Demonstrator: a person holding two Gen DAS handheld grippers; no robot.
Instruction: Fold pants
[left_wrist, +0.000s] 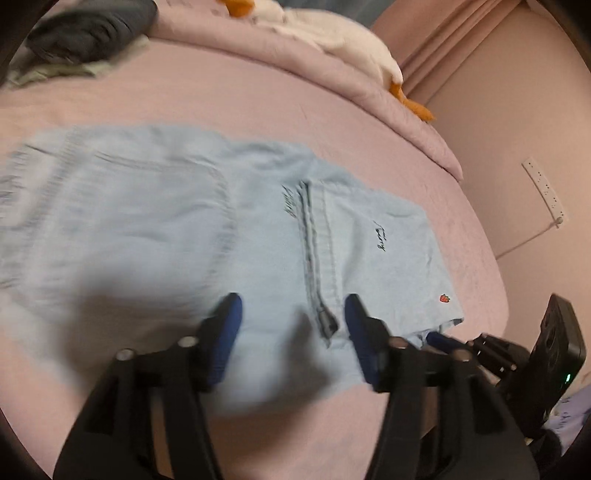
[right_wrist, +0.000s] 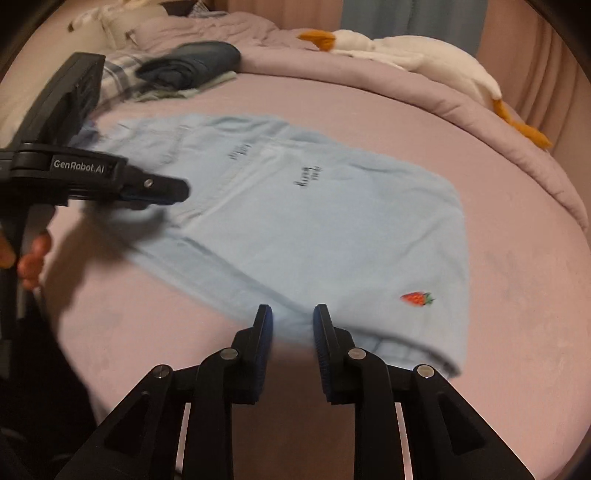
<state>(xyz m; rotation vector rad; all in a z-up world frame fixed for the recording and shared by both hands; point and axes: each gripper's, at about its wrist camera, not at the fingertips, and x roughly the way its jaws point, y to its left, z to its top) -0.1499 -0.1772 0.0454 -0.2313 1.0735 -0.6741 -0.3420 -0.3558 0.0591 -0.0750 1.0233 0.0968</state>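
Note:
Light blue pants (left_wrist: 177, 221) lie folded on the pink bed, with a small red strawberry patch (left_wrist: 444, 298) near one corner. They also show in the right wrist view (right_wrist: 295, 221), strawberry patch (right_wrist: 416, 298) at the near right. My left gripper (left_wrist: 291, 310) is open and hovers just above the near edge of the pants, holding nothing. My right gripper (right_wrist: 291, 314) is open and empty at the near edge of the pants. The left gripper also shows in the right wrist view (right_wrist: 162, 192), over the pants' left part.
A pink quilt (right_wrist: 406, 81) is bunched along the far side with a white goose plush (right_wrist: 424, 55) on it. Dark folded clothes (right_wrist: 192, 62) lie at the far left. The pink bedsheet (right_wrist: 517, 295) surrounds the pants. A white power strip (left_wrist: 543, 192) hangs on the wall.

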